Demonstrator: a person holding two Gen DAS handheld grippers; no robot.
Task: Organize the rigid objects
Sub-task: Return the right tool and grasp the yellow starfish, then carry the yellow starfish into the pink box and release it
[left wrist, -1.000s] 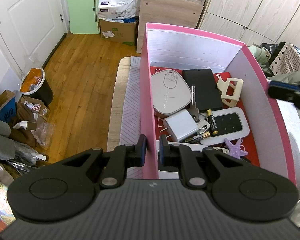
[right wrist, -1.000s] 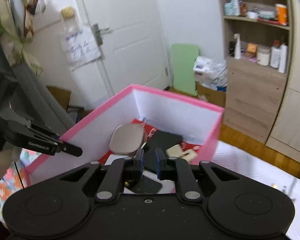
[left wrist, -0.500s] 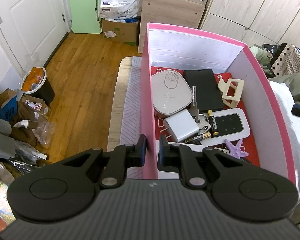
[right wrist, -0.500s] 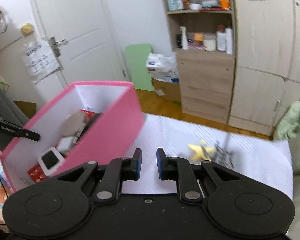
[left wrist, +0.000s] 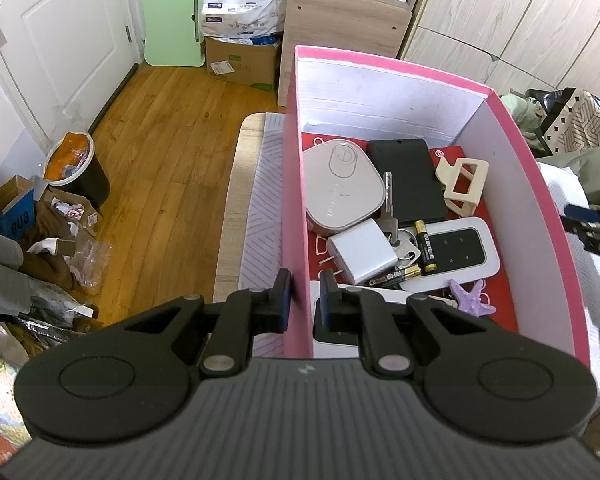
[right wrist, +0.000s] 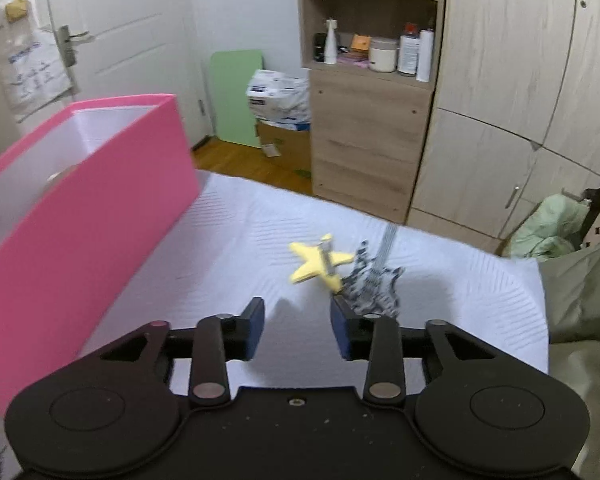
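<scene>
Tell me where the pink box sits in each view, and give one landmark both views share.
Left wrist: pink box fills centre and right, its left wall pinched in the left tool.
Right wrist: the box's outer wall fills the left side, left of the right tool.
Shared landmark: green board against the wall.

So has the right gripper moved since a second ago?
Yes. The right gripper has swung rightward out of the pink box, which now sits at its left, and faces the yellow star on the white cloth, jaws opening, nothing between them.
</scene>
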